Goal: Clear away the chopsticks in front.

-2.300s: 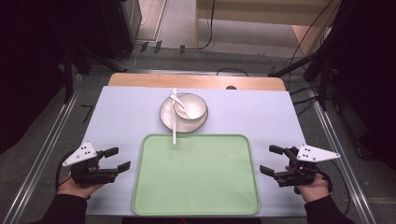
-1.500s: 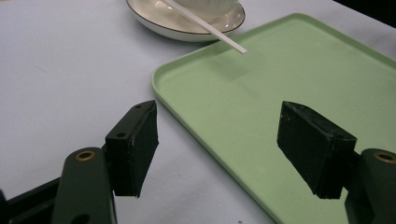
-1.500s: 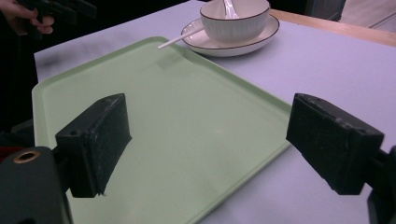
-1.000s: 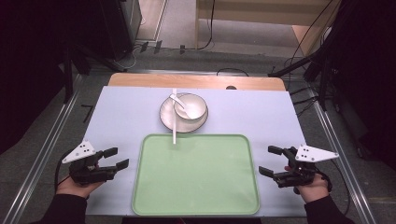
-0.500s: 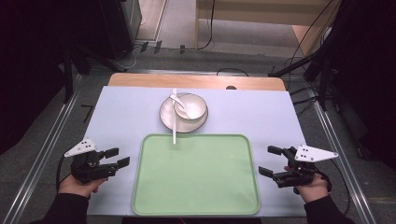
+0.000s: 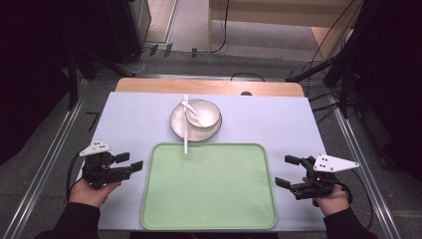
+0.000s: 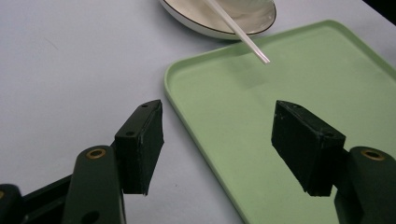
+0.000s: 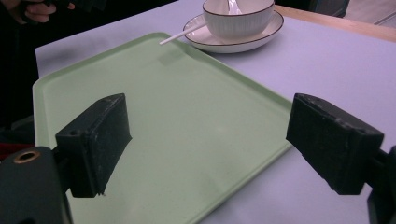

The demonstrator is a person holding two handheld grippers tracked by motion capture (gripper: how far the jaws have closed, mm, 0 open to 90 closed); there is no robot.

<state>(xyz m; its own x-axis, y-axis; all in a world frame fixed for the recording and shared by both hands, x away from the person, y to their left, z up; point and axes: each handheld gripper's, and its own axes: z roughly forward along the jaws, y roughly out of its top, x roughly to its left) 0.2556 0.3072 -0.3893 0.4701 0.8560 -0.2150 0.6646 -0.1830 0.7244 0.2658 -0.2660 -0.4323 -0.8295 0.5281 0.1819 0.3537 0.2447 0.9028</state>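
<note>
We note a pale green tray (image 6: 209, 189) at the near edge of the lilac-covered table (image 6: 134, 114), midway along it. Behind its far rim, toward the table's far edge, a white plate (image 6: 175, 124) carries a white bowl (image 6: 203, 114) with a white spoon (image 6: 191, 108) in it. A white stick (image 6: 186, 124) lies across the plate, its near end over the tray's far rim. The left gripper (image 6: 133, 162) sits by the tray's left edge, jaws apart and holding nothing. The right gripper (image 6: 284, 172) sits by the tray's right edge, jaws likewise apart.

Overhead plus two low claw-cams
</note>
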